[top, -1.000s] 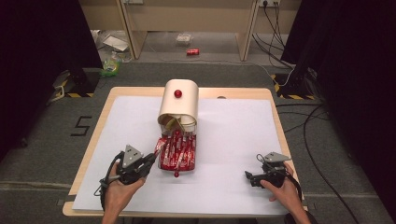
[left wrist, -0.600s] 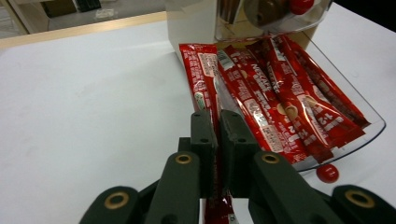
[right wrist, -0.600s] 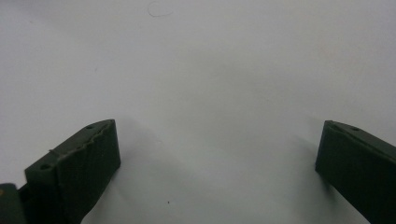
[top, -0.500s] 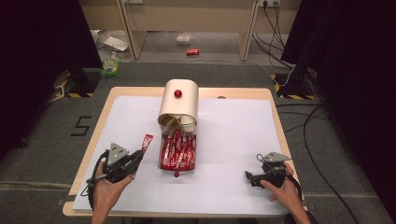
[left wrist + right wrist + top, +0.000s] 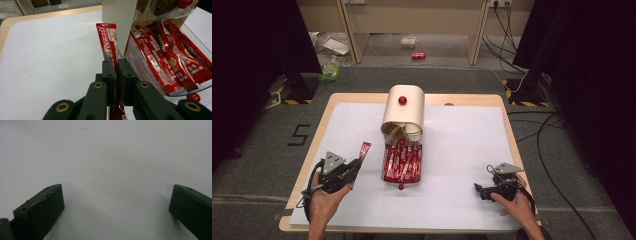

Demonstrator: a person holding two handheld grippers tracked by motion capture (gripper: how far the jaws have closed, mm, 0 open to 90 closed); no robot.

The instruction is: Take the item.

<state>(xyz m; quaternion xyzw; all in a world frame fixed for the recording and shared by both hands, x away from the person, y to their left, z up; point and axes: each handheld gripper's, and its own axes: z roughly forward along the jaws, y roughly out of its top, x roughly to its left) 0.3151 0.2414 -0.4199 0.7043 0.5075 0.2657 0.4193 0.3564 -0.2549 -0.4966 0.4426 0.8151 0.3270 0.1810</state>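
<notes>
L tool clenched on one red sachet, lifted clear beside dispenser; rest still in tray. R tool released, idle on worktop; placing left

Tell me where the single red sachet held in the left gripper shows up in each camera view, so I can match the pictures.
High view: the red sachet sticks up and right from the left gripper, left of the clear tray.
Left gripper view: centre, clamped between the black jaws, running up toward the cream box.
Right gripper view: not in it; white paper between open jaws.
Shared landmark: the tray of red sachets beside it.
</notes>
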